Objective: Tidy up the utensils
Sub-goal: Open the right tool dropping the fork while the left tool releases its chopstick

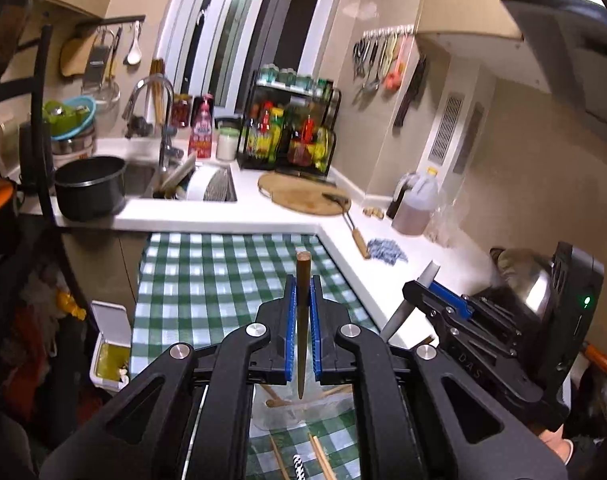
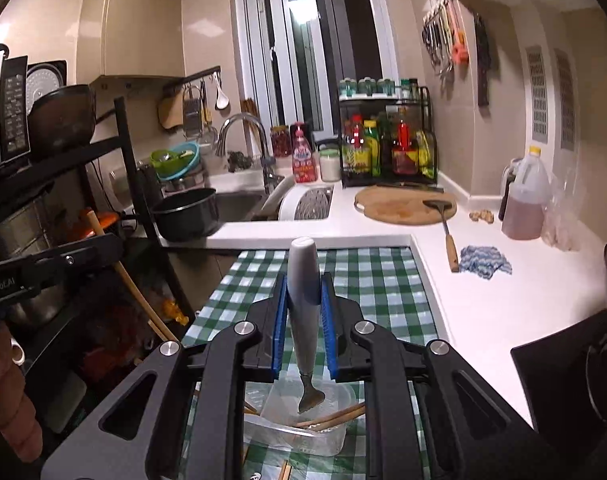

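Note:
In the left wrist view my left gripper (image 1: 302, 284) is shut on a brown chopstick (image 1: 302, 320), which stands upright between the blue pads. Under it, on the green checked tablecloth (image 1: 207, 280), sits a clear plastic container (image 1: 271, 416) with several chopsticks inside. In the right wrist view my right gripper (image 2: 304, 284) is shut on a grey-handled utensil (image 2: 303, 280); its metal tip hangs over the same container (image 2: 335, 440). The right gripper (image 1: 427, 286) also shows at the right of the left wrist view. The left gripper (image 2: 103, 246) shows at the left edge of the right wrist view. Loose chopsticks (image 1: 321, 458) lie on the cloth.
A white counter (image 2: 483, 300) wraps around the back and right. It bears a black pot (image 2: 187, 216), a sink (image 2: 239, 200), a round cutting board (image 2: 399, 208) with a spatula (image 2: 447, 236), a blue cloth (image 2: 485, 264) and an oil jug (image 2: 525, 200). A dark shelf rack (image 2: 63, 160) stands at left.

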`<state>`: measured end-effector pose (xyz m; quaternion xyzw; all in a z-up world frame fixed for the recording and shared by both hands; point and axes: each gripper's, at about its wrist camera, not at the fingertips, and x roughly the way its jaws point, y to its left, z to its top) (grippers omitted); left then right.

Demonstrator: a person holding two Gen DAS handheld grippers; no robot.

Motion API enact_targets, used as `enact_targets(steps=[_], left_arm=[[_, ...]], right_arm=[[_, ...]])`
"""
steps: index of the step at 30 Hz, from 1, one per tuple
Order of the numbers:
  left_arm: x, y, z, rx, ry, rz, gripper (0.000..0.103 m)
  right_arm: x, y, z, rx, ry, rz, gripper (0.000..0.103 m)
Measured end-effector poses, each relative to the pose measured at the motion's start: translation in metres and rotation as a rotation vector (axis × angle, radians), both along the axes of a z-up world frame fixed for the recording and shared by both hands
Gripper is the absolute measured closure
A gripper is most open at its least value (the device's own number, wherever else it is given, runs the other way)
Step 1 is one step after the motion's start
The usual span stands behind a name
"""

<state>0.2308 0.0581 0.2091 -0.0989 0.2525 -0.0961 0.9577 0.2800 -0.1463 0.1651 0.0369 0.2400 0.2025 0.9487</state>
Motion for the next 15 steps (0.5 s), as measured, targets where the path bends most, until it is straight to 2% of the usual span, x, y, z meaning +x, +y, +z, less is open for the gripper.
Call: enact_targets(steps=[10,13,15], left_arm=[[0.013,0.0,-0.04,0.019,0.071,-0.014,0.096],[0.013,-0.001,-0.047,0.026,0.084,-0.01,0.096],[0.011,-0.001,-0.048,0.037,0.079,-0.009,0.093]], right_arm=[[0.005,0.015,-0.037,-0.063,0.086,0.05,0.086],[0.004,0.015,-0.043,-0.083,0.099,0.04,0.084],[0.001,0.015,-0.044,-0.095,0.1,0.032,0.074]])
